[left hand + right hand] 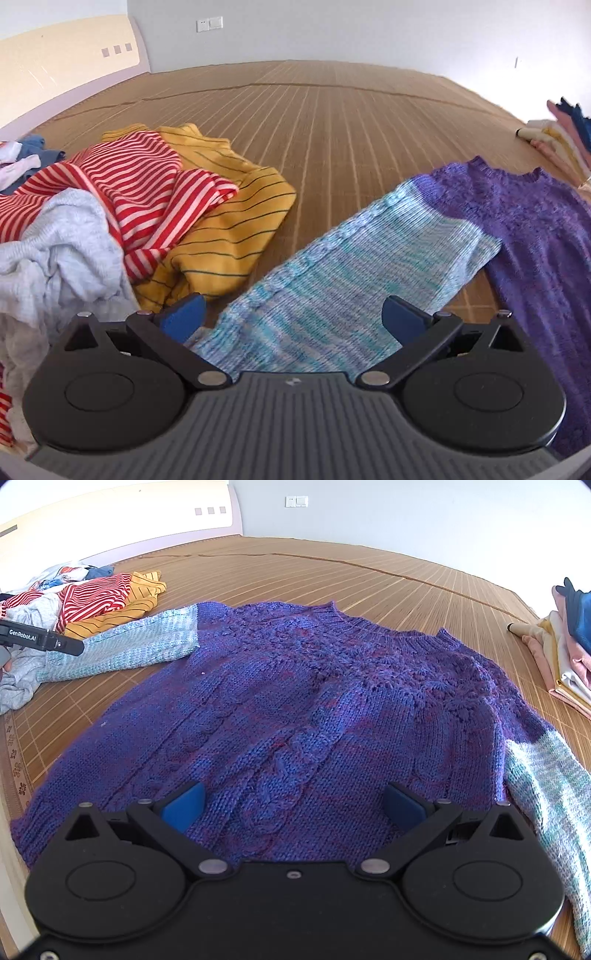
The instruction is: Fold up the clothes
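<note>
Both the left gripper (pixel 293 321) and right gripper (pixel 293 806) are hovering, fingers spread, over the purple sweater (pixel 295 709), risking bunching the loose knit.

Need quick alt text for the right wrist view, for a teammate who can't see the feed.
A purple knit sweater with light blue sleeves lies spread flat on a bamboo mat, directly ahead of the open right gripper. An unfolded clothes pile sits far left beside the left gripper; a folded stack sits far right.
</note>
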A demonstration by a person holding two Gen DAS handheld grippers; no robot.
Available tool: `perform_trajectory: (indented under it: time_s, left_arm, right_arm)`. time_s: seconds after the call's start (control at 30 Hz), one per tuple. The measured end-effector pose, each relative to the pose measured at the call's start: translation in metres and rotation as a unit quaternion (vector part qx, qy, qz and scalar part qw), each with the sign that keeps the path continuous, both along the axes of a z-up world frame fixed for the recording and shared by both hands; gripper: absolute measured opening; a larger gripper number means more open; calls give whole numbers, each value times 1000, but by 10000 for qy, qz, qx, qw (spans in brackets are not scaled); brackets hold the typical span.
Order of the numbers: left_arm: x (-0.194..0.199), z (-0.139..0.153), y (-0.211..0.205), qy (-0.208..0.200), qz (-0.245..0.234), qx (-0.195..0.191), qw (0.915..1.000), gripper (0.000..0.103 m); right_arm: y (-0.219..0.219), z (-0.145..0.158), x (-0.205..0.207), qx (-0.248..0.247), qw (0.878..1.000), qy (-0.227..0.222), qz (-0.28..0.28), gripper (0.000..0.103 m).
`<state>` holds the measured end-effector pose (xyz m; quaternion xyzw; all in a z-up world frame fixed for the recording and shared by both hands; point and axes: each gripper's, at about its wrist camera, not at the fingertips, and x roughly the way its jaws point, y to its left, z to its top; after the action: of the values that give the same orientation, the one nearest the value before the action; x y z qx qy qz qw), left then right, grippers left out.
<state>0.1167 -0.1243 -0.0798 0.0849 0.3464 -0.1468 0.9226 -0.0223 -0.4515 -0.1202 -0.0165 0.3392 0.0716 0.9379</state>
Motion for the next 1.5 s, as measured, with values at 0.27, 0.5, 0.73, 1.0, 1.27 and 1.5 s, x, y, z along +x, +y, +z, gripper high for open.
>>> perform_trajectory:
  time_s: [0.27, 0.5, 0.73, 1.0, 1.27, 1.5]
  left_arm:
    - [7, -3, 44, 399, -58, -863, 9955, 103]
    - [10, -6, 56, 500, 175, -1425, 9884, 103]
    - [22, -4, 61, 694, -10, -2180, 9735, 103]
    - [19, -11, 48, 592, -368, -1443, 9871, 88]
    - [14, -12, 44, 254, -279, -640, 9972, 67]
    - [7, -10, 33, 157, -563, -627, 9963, 21]
  right_arm:
    - [2, 0, 1, -18, 10000, -6, -17, 103]
    - [1, 0, 0, -17, 10000, -12, 2, 103]
    - [2, 0, 0, -17, 10000, -18, 0, 103]
    - [3, 0, 0, -33, 10000, -5, 21, 103]
    - [4, 0, 0, -37, 10000, -5, 15, 103]
    - [4, 0, 0, -36, 10000, -17, 9, 103]
